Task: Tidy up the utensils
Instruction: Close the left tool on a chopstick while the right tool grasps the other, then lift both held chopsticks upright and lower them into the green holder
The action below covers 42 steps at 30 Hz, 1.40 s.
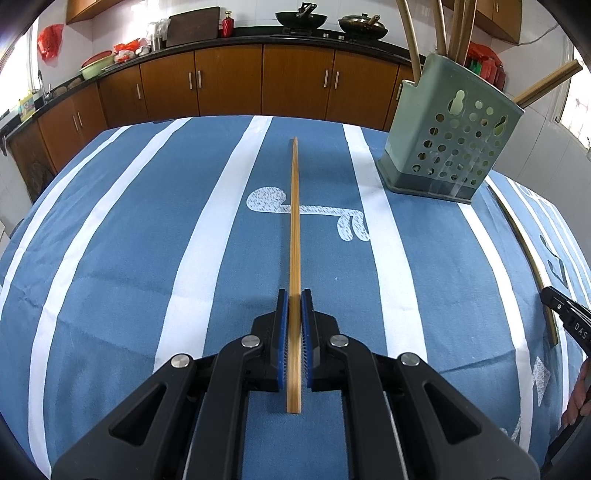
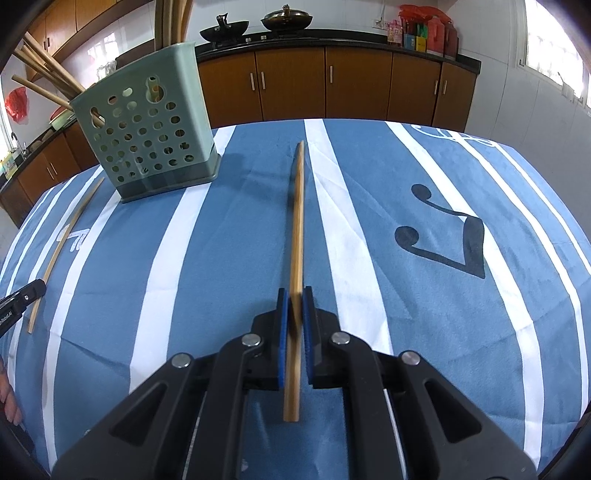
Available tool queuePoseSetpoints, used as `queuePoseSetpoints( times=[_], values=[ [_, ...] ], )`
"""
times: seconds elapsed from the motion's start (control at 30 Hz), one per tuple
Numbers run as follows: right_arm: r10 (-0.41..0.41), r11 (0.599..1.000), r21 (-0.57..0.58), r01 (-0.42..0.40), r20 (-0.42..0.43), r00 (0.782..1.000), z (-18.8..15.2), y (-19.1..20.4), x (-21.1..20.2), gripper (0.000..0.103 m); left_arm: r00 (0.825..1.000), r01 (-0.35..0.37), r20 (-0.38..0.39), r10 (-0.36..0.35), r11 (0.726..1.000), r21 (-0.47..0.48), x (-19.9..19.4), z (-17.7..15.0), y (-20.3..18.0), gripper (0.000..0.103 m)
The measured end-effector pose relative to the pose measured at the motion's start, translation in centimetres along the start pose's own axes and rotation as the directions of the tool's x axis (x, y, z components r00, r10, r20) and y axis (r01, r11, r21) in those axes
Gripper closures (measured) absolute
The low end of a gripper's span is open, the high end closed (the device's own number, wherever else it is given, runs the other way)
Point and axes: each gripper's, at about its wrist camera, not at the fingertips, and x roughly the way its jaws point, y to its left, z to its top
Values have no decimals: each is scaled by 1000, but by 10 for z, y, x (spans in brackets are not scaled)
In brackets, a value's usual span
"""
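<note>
My left gripper [image 1: 294,297] is shut on a bamboo chopstick [image 1: 294,221] that runs straight ahead over the blue striped tablecloth [image 1: 147,240]. My right gripper [image 2: 295,295] is shut on a second chopstick [image 2: 297,221], which also points forward. A green perforated utensil holder [image 1: 448,136] stands at the far right in the left wrist view, with several chopsticks upright in it. In the right wrist view the utensil holder [image 2: 147,136] stands at the far left. Each view shows the other gripper and its chopstick at the picture's edge: the right gripper [image 1: 565,314] and the left gripper [image 2: 18,302].
Brown kitchen cabinets [image 1: 229,81] with a black counter run behind the table, carrying woks [image 1: 301,18] and bottles. A person's hand [image 2: 9,398] shows at the lower left of the right wrist view. The table's far edge lies just past the chopstick tips.
</note>
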Motion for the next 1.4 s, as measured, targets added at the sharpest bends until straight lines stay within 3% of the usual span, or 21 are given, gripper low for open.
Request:
queuePoseSetpoints(
  times=[0.3,0.67,1.07,1.4],
  values=[
    [36,999,26,-38,65,997,6,-5,-24,95,999,39,-5,-39,998,-43,-11,0,11,96],
    [63,995,61,-76,193,979,27,-14,-68,95,992,70,104,-65,997,-44,-51,17,14,96],
    [74,991,83,-108,341,937,51,-23,-111,95,952,112,290,-96,993,-41,-107,49,11,96],
    [90,992,46,-117,394,915,68,-20,-132,95,933,100,350,-86,995,-22,-124,69,13,96]
  ],
)
